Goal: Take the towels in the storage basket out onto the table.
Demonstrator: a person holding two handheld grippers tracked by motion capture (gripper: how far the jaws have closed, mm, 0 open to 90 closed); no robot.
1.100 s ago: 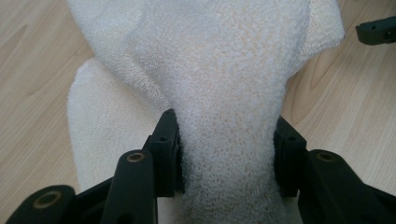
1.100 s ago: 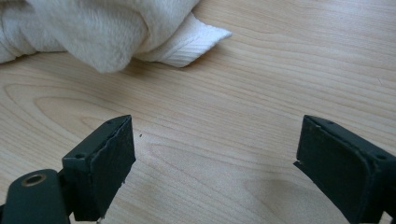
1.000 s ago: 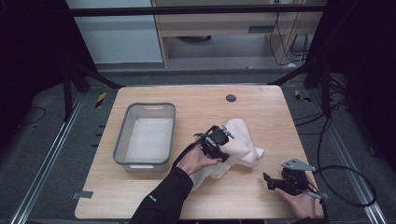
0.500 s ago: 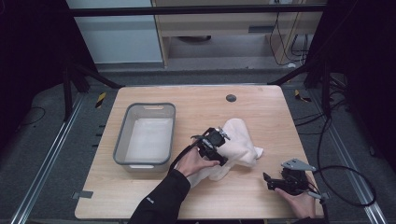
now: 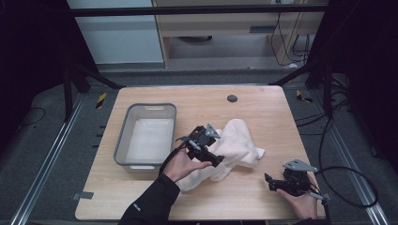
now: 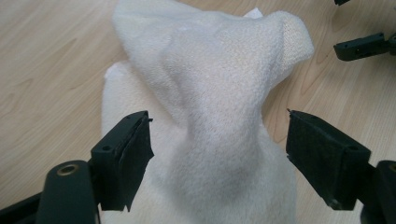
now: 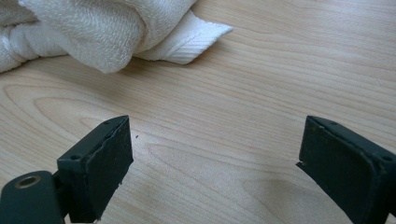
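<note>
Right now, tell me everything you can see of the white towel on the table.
The white towel is cream-white terry cloth with a looped, fluffy pile and a flat woven hem at one corner. It lies crumpled in a heap on the wooden table, right of the grey bin, apart from it. A raised fold runs between the jaws of the left gripper, which have just been opening and do not press it. The right gripper rests apart from it.

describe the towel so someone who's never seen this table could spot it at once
On the wooden table, look just right of the grey bin, near the middle. The towel is the crumpled cream heap with the left claw open over it, the sole soft thing there.
</note>
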